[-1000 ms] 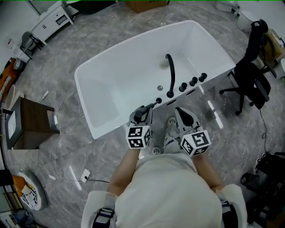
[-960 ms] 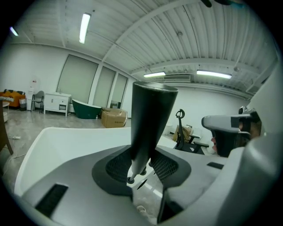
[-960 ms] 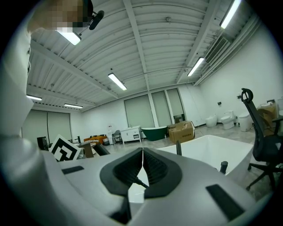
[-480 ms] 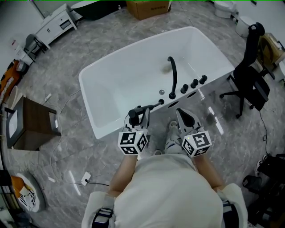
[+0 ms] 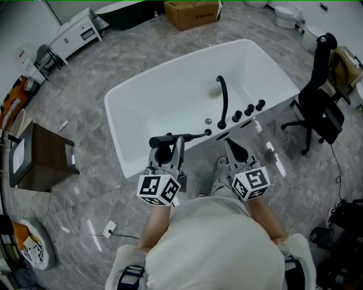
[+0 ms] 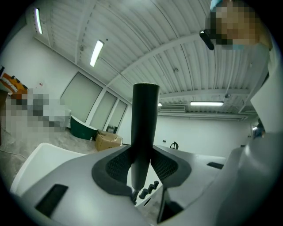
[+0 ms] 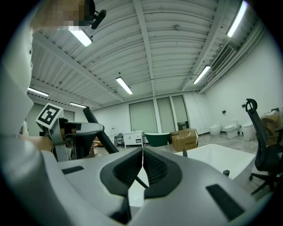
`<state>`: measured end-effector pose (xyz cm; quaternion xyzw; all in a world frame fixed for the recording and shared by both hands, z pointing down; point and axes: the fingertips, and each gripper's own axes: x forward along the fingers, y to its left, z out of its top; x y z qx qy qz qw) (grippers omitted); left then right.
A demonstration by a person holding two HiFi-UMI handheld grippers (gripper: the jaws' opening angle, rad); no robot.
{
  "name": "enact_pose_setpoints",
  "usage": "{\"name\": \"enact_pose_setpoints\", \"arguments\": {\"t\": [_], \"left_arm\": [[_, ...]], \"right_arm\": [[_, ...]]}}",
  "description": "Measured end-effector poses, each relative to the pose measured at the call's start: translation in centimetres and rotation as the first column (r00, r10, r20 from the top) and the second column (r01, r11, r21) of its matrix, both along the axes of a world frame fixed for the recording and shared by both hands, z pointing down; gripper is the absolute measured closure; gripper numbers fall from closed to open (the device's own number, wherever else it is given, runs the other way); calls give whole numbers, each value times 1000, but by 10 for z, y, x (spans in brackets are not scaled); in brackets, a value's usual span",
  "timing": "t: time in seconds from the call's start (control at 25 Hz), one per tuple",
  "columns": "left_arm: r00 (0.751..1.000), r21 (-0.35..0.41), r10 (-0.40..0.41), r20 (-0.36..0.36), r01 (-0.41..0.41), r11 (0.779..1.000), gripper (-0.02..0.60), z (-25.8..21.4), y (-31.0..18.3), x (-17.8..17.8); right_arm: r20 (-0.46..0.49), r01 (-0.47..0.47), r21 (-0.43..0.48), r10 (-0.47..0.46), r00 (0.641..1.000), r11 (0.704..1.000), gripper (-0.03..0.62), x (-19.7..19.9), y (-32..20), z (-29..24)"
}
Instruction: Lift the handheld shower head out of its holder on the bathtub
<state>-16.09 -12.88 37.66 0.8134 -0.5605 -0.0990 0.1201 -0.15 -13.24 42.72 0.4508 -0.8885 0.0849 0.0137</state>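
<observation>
- Grip of the left tool on the black shower head, just short of the near rim of the bathtub: pads pinching the handle from both sides, jaws partway apart around it.
- Right tool beside it, also just outside the bathtub's near rim: jaws pressed together, nothing between them.
- Shower head roughly level above the bathtub's near rim, thick end to the left, thin end reaching to the holder on that rim; unclear whether fully free of the holder.
- On the same rim, right of the holder: curved black spout and a row of black knobs.
- Right of the bathtub, a black office chair; left of it, a dark wooden cabinet.
- Beyond the bathtub's far side, a cardboard box on the grey floor.
</observation>
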Motion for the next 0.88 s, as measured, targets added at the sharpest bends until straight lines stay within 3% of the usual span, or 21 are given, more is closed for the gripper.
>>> {"name": "enact_pose_setpoints", "arguments": {"t": [0.32,0.64,0.88], "left_arm": [[993,141,-7,-114,23,990,440,-51,15,-27],[975,269,32,-219,29,963,440,-97,32,-49],[968,323,47,-245,36,946,439,-114,37,-52]], "right_arm": [[0,-7,20,7,1000,1000,574,1,2,-8],[-8,-8,28,8,1000,1000,573,1,2,-13],[-5,-3,29,3,1000,1000,574,5,-2,-14]]}}
